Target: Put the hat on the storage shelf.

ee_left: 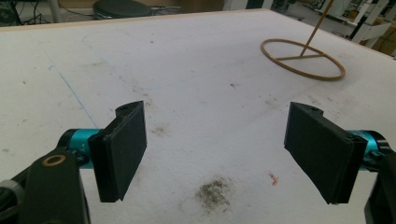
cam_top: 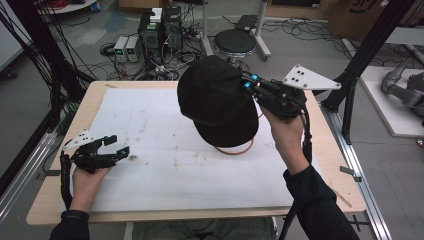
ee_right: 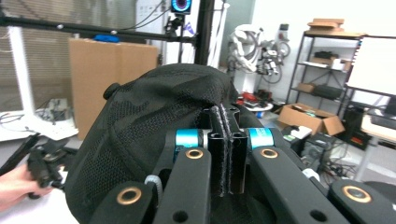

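A black mesh cap (cam_top: 215,100) hangs in the air above the back right of the table, and my right gripper (cam_top: 246,83) is shut on its rear edge. In the right gripper view the jaws pinch a fold of the cap (ee_right: 140,121) between them, right gripper (ee_right: 224,119). Under the cap a thin wooden ring stand (cam_top: 235,150) lies on the white mat (cam_top: 160,150); its ring and slanted rod show in the left gripper view (ee_left: 302,58). My left gripper (cam_top: 116,145) rests low at the table's left, open, with nothing between its pads (ee_left: 123,149).
The mat has dirt smudges (ee_left: 212,191) near the left gripper. Behind the table stand a black stool (cam_top: 235,42) and computer boxes (cam_top: 160,32) with cables. A black frame post (cam_top: 365,55) rises at the right edge.
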A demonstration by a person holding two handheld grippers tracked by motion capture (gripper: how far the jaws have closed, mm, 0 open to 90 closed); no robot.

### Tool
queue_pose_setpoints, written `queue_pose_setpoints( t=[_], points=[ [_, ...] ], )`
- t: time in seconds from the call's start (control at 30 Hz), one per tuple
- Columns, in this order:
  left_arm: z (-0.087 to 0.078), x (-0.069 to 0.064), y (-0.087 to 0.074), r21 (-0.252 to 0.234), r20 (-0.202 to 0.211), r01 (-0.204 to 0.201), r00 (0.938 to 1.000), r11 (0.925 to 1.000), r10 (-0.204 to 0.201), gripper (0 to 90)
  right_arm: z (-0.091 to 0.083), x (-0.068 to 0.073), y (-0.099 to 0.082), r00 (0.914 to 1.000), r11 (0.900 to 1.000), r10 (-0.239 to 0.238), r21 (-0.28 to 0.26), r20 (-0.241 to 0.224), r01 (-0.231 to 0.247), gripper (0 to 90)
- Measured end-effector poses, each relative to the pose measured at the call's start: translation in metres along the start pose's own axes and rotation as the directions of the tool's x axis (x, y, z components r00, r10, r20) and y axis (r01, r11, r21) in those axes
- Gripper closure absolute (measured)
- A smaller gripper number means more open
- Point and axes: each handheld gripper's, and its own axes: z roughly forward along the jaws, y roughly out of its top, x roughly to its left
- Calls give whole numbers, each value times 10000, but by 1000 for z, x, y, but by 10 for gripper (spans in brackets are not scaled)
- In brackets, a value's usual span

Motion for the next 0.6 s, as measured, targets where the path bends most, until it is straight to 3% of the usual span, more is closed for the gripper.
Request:
queue_pose_setpoints(
  t=[0.3,0.6],
  points=[
    [1,0,0,73,20,2,10000,10000,-2,211,-10,-30,-4,9945,9999,106,123,1040,-119,900],
    [2,0,-1,113,31,-11,10000,9999,11,211,-5,-52,-18,9835,9983,260,472,1792,-350,900]
  ],
)
